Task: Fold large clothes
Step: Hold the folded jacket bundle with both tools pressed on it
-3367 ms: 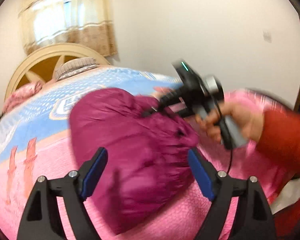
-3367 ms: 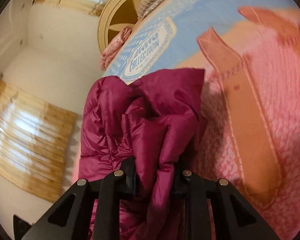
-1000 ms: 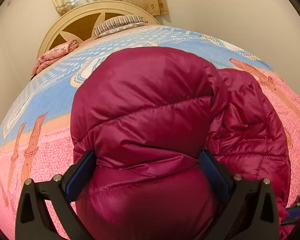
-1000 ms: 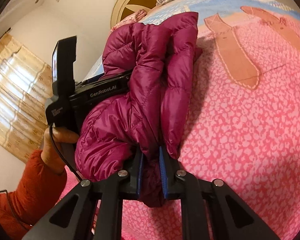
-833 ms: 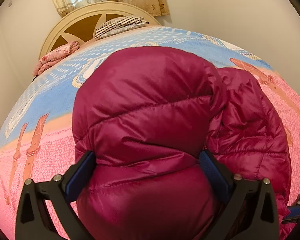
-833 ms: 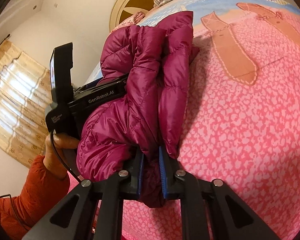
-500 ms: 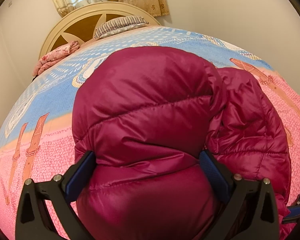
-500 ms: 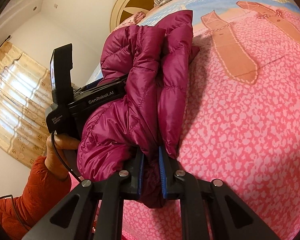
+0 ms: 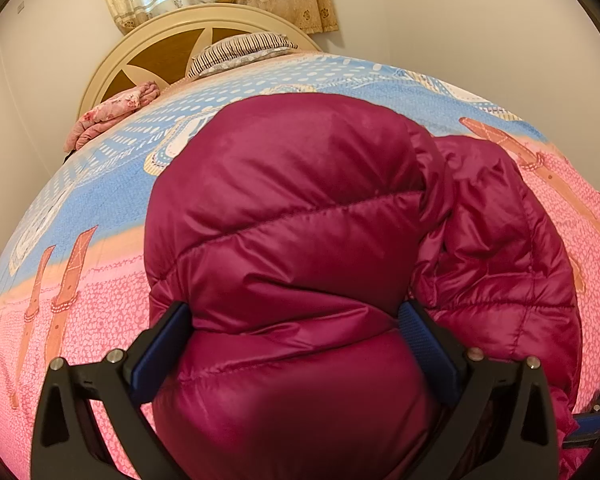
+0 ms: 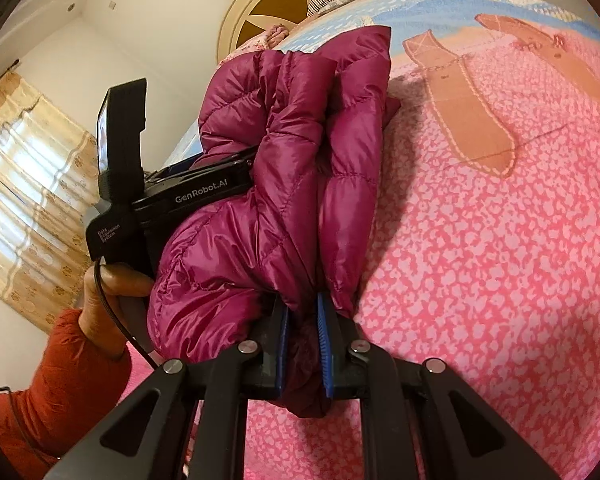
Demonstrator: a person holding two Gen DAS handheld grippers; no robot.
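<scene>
A magenta puffer jacket (image 9: 300, 208) lies bunched in a thick folded bundle on the bed. My left gripper (image 9: 296, 344) has its jaws wide apart, with the bulky fold between the blue pads, which touch its sides. My right gripper (image 10: 303, 336) is shut on a pinched edge of the jacket (image 10: 292, 168), low at the bundle's near end. The left gripper's black body (image 10: 172, 192) shows in the right wrist view, pushed into the jacket from the left and held by a hand in a red sleeve.
The bed has a pink and blue patterned cover (image 9: 80, 272) (image 10: 500, 240). A round cream headboard (image 9: 168, 40), a striped pillow (image 9: 244, 50) and a folded pink blanket (image 9: 112, 116) are at the far end. Curtains (image 10: 28, 184) hang at the left.
Since 3.4 s ago the left gripper has closed in around the jacket bundle, which lay ahead of it. Over the last second hardly anything has moved; both grippers keep their places.
</scene>
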